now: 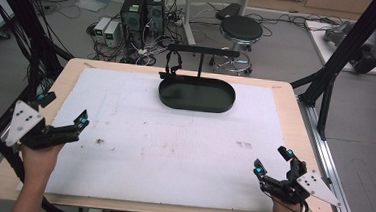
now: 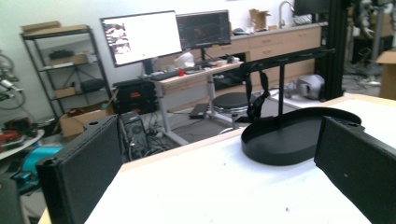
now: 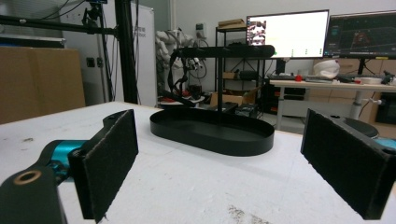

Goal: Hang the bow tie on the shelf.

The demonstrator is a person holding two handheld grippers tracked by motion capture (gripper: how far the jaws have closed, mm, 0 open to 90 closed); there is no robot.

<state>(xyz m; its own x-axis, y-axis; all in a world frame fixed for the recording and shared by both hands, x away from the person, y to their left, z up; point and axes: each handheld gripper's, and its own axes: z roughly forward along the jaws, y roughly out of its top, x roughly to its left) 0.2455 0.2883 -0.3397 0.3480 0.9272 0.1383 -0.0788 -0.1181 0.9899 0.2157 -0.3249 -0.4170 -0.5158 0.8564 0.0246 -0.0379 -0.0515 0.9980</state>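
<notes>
Left gripper [image 1: 77, 123] and right gripper [image 1: 269, 164] both spread wide, empty, low over white table cover [image 1: 173, 150] at near corners. Black oval metal tray with T-shaped stand [image 1: 197, 94] sits at far centre, thin black strap [image 1: 173, 65] hanging from bar. Likely starting pose; approach tray slowly, jaws level.

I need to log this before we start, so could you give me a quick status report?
Left gripper open, empty. Right gripper open, empty. Black oval tray with T-stand at far edge. White mat bare between.
</notes>
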